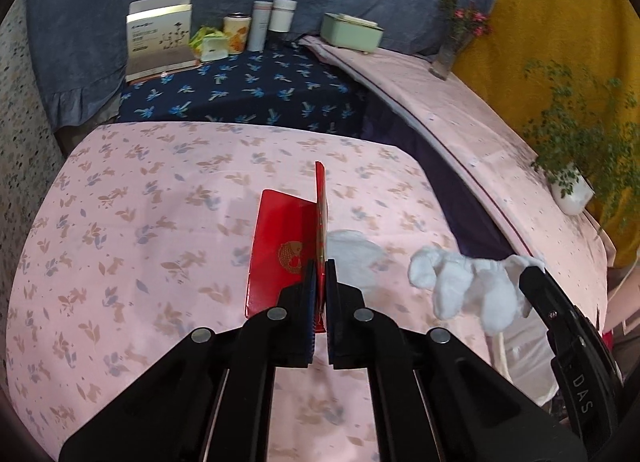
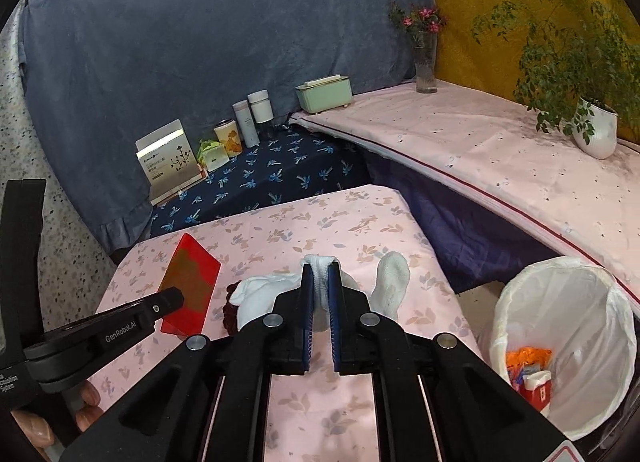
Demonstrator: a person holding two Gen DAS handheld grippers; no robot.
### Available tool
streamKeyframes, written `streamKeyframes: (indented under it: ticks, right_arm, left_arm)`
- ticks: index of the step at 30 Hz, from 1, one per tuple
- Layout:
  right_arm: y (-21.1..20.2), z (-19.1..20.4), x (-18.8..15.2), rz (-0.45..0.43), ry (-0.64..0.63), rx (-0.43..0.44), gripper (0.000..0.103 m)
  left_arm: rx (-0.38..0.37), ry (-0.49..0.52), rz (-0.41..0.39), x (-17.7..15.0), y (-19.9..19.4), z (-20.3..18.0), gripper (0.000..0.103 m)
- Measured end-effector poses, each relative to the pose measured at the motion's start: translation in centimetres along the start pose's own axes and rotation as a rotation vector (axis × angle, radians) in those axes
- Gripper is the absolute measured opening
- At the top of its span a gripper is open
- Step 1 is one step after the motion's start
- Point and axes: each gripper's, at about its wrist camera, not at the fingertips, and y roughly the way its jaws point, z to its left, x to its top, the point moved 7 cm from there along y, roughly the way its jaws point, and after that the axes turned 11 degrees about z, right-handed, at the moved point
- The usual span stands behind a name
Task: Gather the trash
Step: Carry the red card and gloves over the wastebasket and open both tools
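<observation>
My left gripper (image 1: 319, 264) is shut on a red envelope (image 1: 280, 250) with a gold fish print, held edge-up above the pink floral table (image 1: 140, 222). The right wrist view shows the same red envelope (image 2: 190, 286) in the left gripper (image 2: 176, 296). My right gripper (image 2: 320, 268) is shut on a crumpled white tissue (image 2: 390, 282), lifted off the table. That tissue (image 1: 464, 286) hangs from the right gripper (image 1: 530, 274) in the left wrist view. A white-lined trash bin (image 2: 568, 342) with some rubbish inside stands at the lower right.
Another white tissue (image 1: 354, 250) and something dark red (image 2: 230, 312) lie on the table. At the back, on blue floral cloth, stand a box (image 1: 160, 42), cans and bottles (image 1: 260, 26). A green box (image 2: 325, 95), flower vase (image 2: 425, 58) and potted plant (image 2: 596, 134) sit on the right shelf.
</observation>
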Motion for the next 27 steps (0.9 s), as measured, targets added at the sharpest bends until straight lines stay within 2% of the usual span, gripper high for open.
streamKeyframes:
  ticks: [6, 14, 21, 27]
  right_arm:
    - [-3.3, -4.4, -1.0, -0.033, 0.044, -0.055, 0.007]
    - [-6.7, -12.6, -3.1, -0.054, 0.141, -0.135, 0.007]
    - [-8.0, -19.5, -5.7, -0.044, 0.239, -0.187, 0.007]
    - [-8.5, -23.5, -7.0, -0.037, 0.289, -0.208, 0.007]
  left_arm:
    - [-0.037, 0.084, 0.008, -2.0, -0.5, -5.7, 0.003]
    - [-0.108, 0.216, 0.047, -5.3, 0.0, -14.2, 0.003]
    - [-0.151, 0.322, 0.083, -8.2, 1.0, -20.9, 0.003]
    - [-0.184, 0.401, 0.131, -10.3, 2.7, -25.6, 0.003]
